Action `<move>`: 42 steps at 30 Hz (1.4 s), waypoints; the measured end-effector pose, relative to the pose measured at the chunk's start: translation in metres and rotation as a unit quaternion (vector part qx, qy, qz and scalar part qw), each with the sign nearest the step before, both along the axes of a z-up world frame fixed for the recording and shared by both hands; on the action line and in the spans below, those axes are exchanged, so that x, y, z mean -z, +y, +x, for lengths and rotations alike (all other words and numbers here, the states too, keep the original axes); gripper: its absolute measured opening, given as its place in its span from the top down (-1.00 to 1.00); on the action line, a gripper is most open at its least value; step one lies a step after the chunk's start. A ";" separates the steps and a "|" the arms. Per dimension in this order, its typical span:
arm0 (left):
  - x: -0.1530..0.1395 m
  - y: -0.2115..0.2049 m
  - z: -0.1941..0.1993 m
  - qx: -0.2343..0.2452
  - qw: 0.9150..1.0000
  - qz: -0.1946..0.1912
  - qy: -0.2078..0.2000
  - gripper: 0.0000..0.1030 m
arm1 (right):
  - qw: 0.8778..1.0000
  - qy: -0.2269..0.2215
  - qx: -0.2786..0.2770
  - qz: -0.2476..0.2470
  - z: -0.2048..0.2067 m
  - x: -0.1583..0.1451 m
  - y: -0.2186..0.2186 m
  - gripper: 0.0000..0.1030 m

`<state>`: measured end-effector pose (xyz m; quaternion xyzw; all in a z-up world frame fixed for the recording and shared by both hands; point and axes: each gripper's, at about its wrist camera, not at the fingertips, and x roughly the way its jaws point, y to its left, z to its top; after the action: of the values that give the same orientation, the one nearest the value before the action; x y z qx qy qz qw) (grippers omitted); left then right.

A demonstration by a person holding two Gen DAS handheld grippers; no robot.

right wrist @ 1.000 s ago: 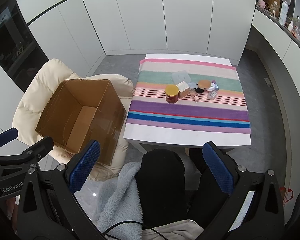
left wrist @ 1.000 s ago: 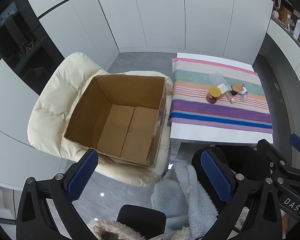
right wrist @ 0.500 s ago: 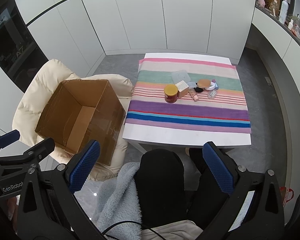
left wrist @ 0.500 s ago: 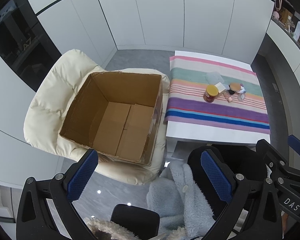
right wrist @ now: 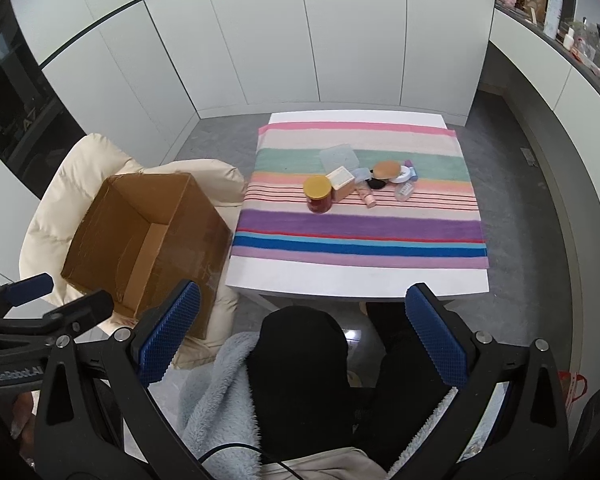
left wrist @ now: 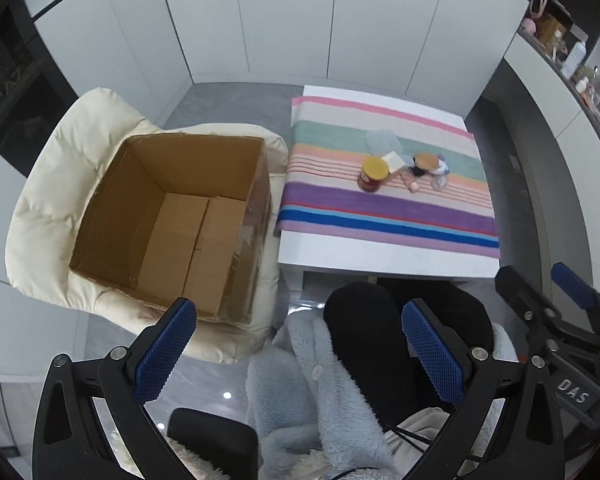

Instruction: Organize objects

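Note:
A cluster of small items lies on the striped cloth (right wrist: 360,224) of a white low table (right wrist: 356,280): a red jar with a yellow lid (right wrist: 318,194), a small tan box (right wrist: 341,182), a clear lidded container (right wrist: 339,157), a pink tube (right wrist: 366,194), a round compact (right wrist: 386,169) and a small clear bottle (right wrist: 405,191). The jar also shows in the left wrist view (left wrist: 373,174). An open, empty cardboard box (left wrist: 172,216) sits on a cream chair (left wrist: 48,184). My left gripper (left wrist: 300,356) and right gripper (right wrist: 304,340) are both open and empty, held above the person's lap, far from the items.
The person's black-clad knees (right wrist: 300,344) and a fluffy light-blue robe (left wrist: 312,396) lie below the grippers. White cabinet fronts (right wrist: 300,40) close the back. A counter with bottles (right wrist: 552,4) runs along the right. Grey floor (right wrist: 532,216) surrounds the table.
The left wrist view has shifted slightly, so the box and table sit a little further left and lower. Both grippers stay open and empty. The right wrist view has barely changed.

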<state>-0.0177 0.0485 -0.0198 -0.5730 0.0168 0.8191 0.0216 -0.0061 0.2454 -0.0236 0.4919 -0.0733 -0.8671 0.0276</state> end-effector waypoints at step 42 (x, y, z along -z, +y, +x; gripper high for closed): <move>0.130 0.174 -0.120 0.064 0.998 -0.009 -0.014 -1.00 | 0.993 0.014 0.116 0.016 -0.067 0.100 0.194 -1.00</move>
<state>-0.1376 0.2221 -0.1497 -0.5824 0.0607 0.8077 0.0694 -0.0727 0.4393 -0.1239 0.4679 -0.1157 -0.8725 -0.0805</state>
